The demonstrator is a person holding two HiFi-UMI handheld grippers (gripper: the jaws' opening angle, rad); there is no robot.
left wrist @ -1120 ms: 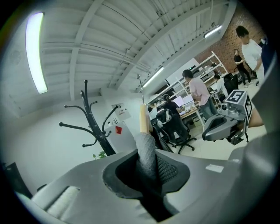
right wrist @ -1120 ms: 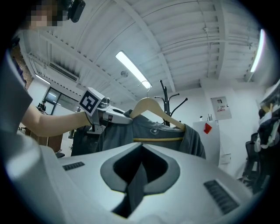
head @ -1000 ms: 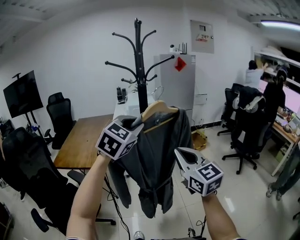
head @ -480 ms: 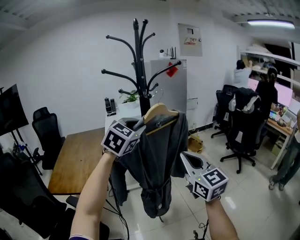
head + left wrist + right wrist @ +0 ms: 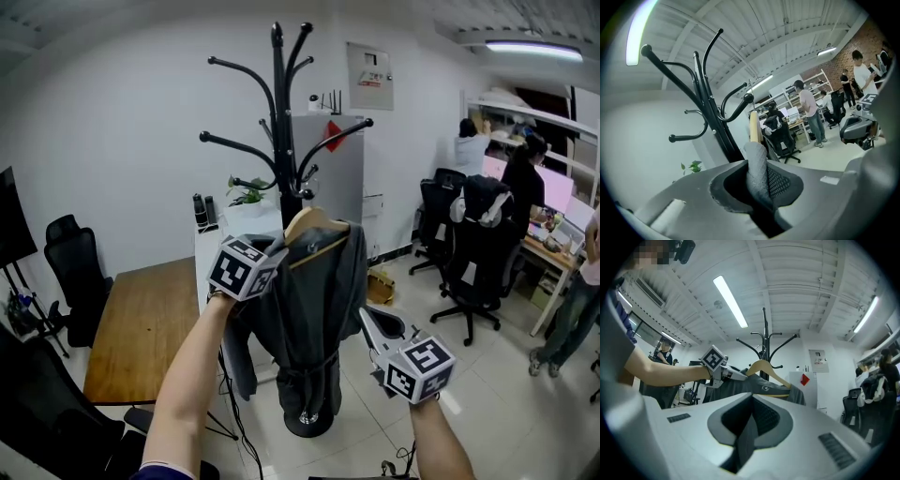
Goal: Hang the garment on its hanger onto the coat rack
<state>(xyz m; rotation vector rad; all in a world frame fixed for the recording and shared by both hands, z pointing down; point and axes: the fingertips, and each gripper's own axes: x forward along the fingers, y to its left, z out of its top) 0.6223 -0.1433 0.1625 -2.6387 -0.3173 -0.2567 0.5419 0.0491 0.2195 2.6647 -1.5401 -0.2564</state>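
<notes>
A dark grey garment (image 5: pixel 314 300) hangs on a wooden hanger (image 5: pixel 314 225) right in front of the black coat rack (image 5: pixel 281 141), its metal hook below the rack's lower arms. My left gripper (image 5: pixel 277 246) is shut on the garment's shoulder over the hanger's end; in the left gripper view grey fabric (image 5: pixel 757 173) is pinched between the jaws and the wooden tip (image 5: pixel 753 126) sticks out beyond. My right gripper (image 5: pixel 367 314) is lower and to the right, apart from the cloth, shut with nothing in it (image 5: pixel 751 427). From there the hanger (image 5: pixel 764 369) shows before the rack (image 5: pixel 763 333).
The rack's round base (image 5: pixel 309 422) stands on the tiled floor. A wooden table (image 5: pixel 141 319) is to the left, a grey cabinet (image 5: pixel 337 178) behind the rack. Office chairs (image 5: pixel 473 253) and people (image 5: pixel 464 145) at desks fill the back right.
The garment and both grippers have come closer to the coat rack, which now looms larger and nearer the centre. Both grips look unchanged.
</notes>
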